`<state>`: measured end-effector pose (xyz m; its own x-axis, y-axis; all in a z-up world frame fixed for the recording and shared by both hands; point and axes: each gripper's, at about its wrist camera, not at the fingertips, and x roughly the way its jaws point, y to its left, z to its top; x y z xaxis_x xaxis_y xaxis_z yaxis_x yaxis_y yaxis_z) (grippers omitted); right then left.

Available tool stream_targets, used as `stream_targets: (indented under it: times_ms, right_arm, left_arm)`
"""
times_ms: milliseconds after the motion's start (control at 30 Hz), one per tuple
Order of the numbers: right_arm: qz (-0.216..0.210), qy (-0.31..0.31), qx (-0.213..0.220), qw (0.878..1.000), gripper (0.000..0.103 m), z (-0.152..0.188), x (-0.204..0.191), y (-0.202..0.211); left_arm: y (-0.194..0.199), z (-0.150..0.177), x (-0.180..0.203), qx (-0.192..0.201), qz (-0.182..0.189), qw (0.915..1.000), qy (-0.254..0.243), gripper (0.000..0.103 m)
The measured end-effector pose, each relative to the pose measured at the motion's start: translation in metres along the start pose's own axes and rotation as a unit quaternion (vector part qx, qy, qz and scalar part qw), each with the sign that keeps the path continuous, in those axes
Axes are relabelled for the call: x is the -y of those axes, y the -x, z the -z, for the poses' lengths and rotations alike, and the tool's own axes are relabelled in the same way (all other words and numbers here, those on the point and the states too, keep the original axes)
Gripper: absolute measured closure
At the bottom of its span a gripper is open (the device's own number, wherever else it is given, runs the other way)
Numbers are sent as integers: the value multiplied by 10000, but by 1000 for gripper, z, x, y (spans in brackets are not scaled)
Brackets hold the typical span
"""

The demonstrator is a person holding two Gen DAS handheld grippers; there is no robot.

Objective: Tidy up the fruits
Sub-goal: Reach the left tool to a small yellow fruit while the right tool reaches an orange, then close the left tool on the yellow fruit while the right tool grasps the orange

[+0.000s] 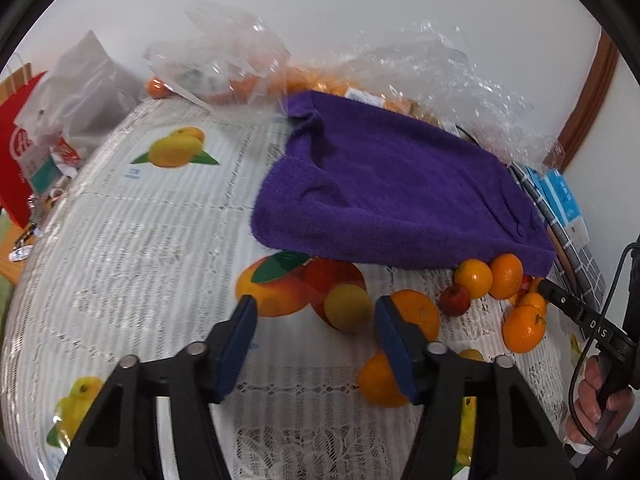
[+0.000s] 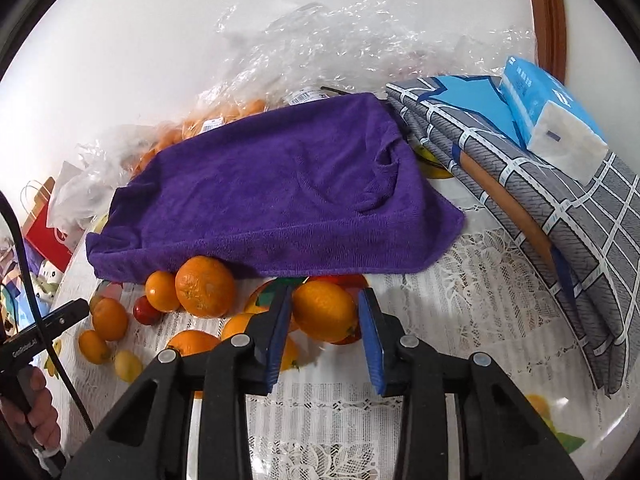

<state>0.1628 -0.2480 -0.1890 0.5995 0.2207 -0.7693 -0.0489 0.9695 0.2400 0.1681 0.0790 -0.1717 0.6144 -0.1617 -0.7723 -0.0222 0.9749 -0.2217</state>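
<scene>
Several oranges lie loose on the lace tablecloth point(image 1: 120, 240) in front of a purple towel point(image 1: 392, 196). In the left wrist view my left gripper point(image 1: 316, 344) is open above printed fruit pictures, with an orange point(image 1: 418, 314) just behind its right finger and another orange point(image 1: 380, 380) beside it. A small red apple point(image 1: 455, 300) sits further right. In the right wrist view my right gripper point(image 2: 324, 338) is open with its jaws on either side of an orange point(image 2: 325, 311). A larger orange point(image 2: 205, 286) and a small red fruit point(image 2: 145, 310) lie to its left, by the towel point(image 2: 280, 196).
Clear plastic bags point(image 1: 240, 60) holding more oranges lie behind the towel by the wall. A folded grey checked cloth point(image 2: 560, 208) with a blue tissue pack point(image 2: 552, 116) lies at the right. A red paper bag point(image 1: 16, 160) and white bag stand at the far left.
</scene>
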Motion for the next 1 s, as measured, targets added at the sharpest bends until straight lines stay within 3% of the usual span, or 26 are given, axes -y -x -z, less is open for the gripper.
stream_targets:
  times_ms: [167,267,367,633,700,733,833,1000]
  right_arm:
    - [-25,-28,-2,10000,63,1,3,-3]
    - [-81,16,76,9999,69,1,1,-1]
    - [218,127,194,9995,69,1,-2,0]
    - [348,208,131,9991,65,4,-3,-4]
    - [407,187,152,9989,66,5,-4,-6]
    - [420,170,135,9989,71,4,-3,-7]
    - [409,162,164,9989,71,5,-3,-6]
    - [453,172,296,9984,71,6,-5,-1]
  left_arm:
    - [-4,-1,-2,14,231,9997,60,53]
    - [-7,-2,-5,14,467,9988,112,63]
    - [-7,-3,-7,-12,594,9982,121,76]
    - [-14,-5,-7,-102,535,9985,31,76]
    - [-16,-4,-7,33,538,9985,21,76]
    - [-16,-3,-7,99,536,9985,-3,76]
    - [-14,1,-6,228,489,9985,-47,79]
    - [-9,3,-13,347,743,9966,121,83]
